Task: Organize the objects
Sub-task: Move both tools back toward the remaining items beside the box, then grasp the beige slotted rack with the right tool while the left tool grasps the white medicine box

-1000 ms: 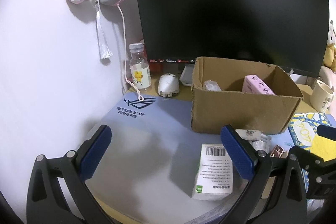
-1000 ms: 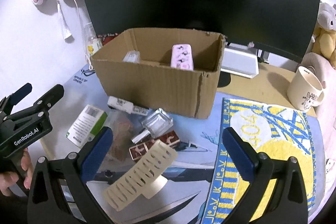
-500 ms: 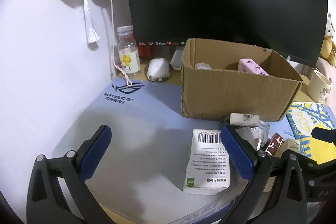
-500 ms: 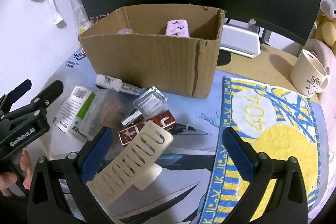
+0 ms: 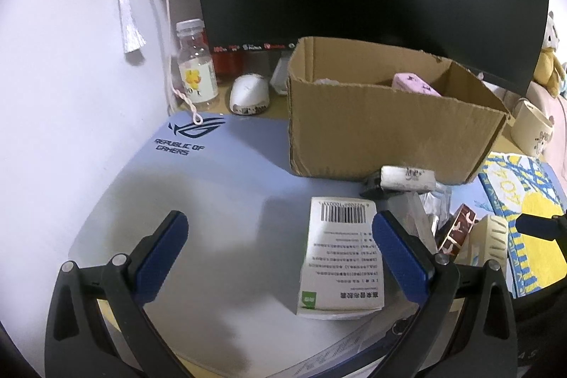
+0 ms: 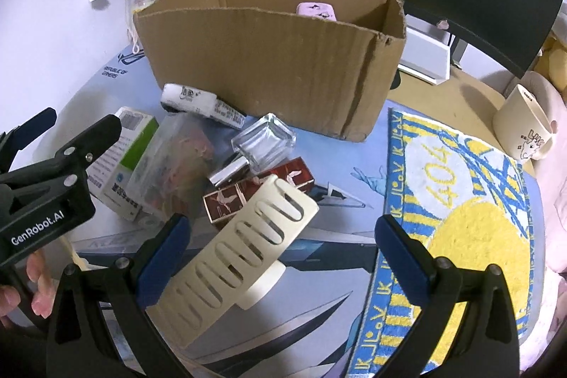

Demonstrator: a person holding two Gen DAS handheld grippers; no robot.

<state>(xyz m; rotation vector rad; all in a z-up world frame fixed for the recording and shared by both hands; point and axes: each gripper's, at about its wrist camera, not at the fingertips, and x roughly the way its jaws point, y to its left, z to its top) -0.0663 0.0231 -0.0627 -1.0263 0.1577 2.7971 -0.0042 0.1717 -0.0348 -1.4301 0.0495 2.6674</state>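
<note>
While both sets of fingers stand spread wide and empty, the right gripper (image 6: pixel 280 250) hangs over a cream hair claw (image 6: pixel 244 250) lying on the counter mat, in front of the cardboard box (image 6: pixel 269 59). Left gripper (image 5: pixel 280 250) hovers beside a white medicine carton (image 5: pixel 340 257). Red patterned case (image 6: pixel 258 190), glass bottle (image 6: pixel 264 142) and a tube (image 6: pixel 202 103) cluster just beside the claw. Pink case (image 5: pixel 414 84) sits inside the box.

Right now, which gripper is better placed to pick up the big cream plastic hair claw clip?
Right. The right gripper is open with the cream plastic hair claw clip lying between its fingers. The left gripper, also open, faces the white medicine box instead.
</note>
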